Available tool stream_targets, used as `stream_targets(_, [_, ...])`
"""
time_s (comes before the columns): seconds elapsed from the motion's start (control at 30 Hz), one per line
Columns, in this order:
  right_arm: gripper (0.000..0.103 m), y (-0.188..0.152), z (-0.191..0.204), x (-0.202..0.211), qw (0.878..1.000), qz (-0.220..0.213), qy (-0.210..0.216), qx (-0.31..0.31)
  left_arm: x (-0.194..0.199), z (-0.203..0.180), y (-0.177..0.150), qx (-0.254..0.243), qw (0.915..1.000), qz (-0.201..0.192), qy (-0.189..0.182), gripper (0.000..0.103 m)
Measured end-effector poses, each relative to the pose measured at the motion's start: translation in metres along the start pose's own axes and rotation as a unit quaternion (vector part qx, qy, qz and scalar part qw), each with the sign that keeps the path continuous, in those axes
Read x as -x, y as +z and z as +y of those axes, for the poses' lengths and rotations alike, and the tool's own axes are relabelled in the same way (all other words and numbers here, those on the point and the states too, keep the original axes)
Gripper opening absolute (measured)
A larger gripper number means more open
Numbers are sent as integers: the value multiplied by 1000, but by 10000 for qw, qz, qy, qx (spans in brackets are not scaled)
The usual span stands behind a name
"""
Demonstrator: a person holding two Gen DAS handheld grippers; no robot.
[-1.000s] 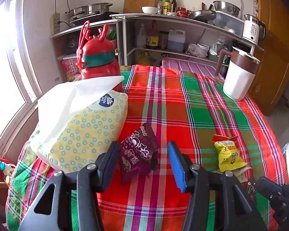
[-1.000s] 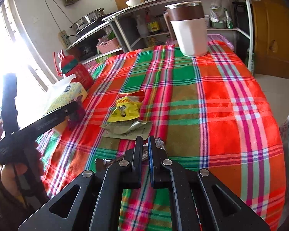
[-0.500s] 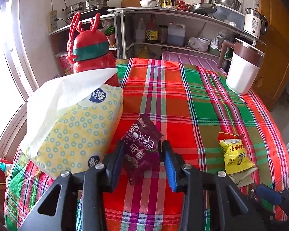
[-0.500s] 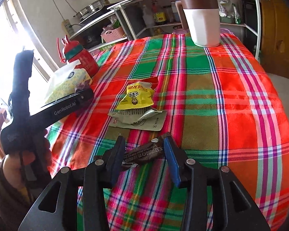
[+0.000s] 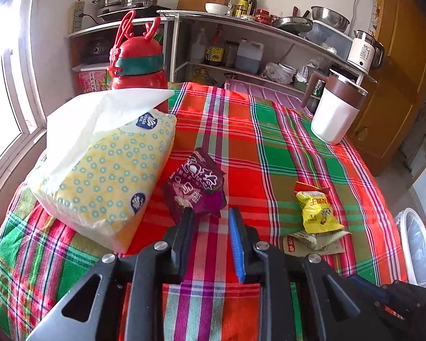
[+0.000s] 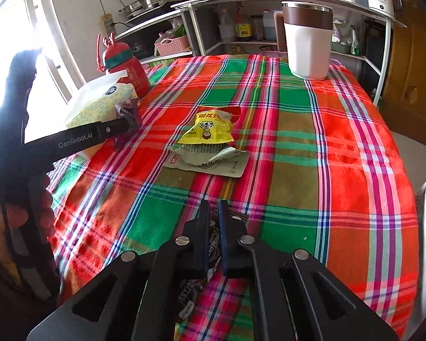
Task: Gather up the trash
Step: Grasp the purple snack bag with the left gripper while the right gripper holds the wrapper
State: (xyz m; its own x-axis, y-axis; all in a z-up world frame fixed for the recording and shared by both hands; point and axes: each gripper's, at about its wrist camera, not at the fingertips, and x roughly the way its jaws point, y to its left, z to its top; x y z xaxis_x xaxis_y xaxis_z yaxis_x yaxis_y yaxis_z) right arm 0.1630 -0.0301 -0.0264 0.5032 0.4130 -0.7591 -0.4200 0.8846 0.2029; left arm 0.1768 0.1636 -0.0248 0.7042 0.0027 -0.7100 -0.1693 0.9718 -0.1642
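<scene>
A purple snack wrapper (image 5: 197, 184) lies on the plaid tablecloth next to the tissue pack. My left gripper (image 5: 210, 216) is at its near edge, jaws narrowed around the wrapper's lower corner; it also shows in the right wrist view (image 6: 119, 128). My right gripper (image 6: 212, 210) is shut on a dark brown wrapper (image 6: 213, 244) near the table's front edge. A yellow snack packet (image 5: 318, 211) (image 6: 206, 129) lies on a flat greenish-white wrapper (image 5: 312, 244) (image 6: 210, 159) mid-table.
A yellow-dotted tissue pack (image 5: 105, 170) and red bottle (image 5: 139, 62) stand at the left. A white and brown jug (image 5: 338, 108) (image 6: 308, 45) stands at the far right. A white bin (image 5: 414, 247) sits beside the table's right edge. Shelves are behind.
My left gripper narrowed its jaws onto the purple wrapper's near edge. My right gripper opened around the brown wrapper half a second ago and has shut on it again.
</scene>
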Motion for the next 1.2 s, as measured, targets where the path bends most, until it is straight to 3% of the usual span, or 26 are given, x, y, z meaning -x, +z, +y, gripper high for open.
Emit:
stream_targets(0.17, [5,-7,-2,6,10000,-20,35,-23,8,-6,-7,-73,9994,35,-331,26])
stream_targets(0.23, [6,-8,-4,11,9997,-107,-220,30,13,-4,-7,-40,9995,-21,-321,26])
stream_targets(0.4, [6,-10,-9,19,9998,-119,-164,-29,16,3,-1,47,9998,-147,-155,28])
stream_targets(0.57, [6,-12,-8,20,9999,-109,-98,-42,-4,-2,-5,-2,9997,171,-193,55])
stream_targets(0.67, [6,-10,-8,20,9999,-106,-71,-55,-10,5,-5,82,9997,178,159,58])
stream_targets(0.77, [6,-10,-9,19,9999,-110,-44,-71,-11,19,-4,267,9994,169,134,61])
stream_targets(0.87, [6,-9,-9,18,9999,-87,-56,-73,-15,30,-1,348,9984,175,410,61])
stream_targets(1.07, [6,-10,-9,19,9999,-71,-28,-78,-17,27,3,244,9995,190,25,69])
stream_targets(1.13, [8,-10,-9,19,9999,-54,8,-101,-17,18,5,91,9998,150,-128,70])
stream_targets(1.2, [22,-11,-11,21,9999,-52,53,-152,-21,9,10,-49,9998,153,-73,71])
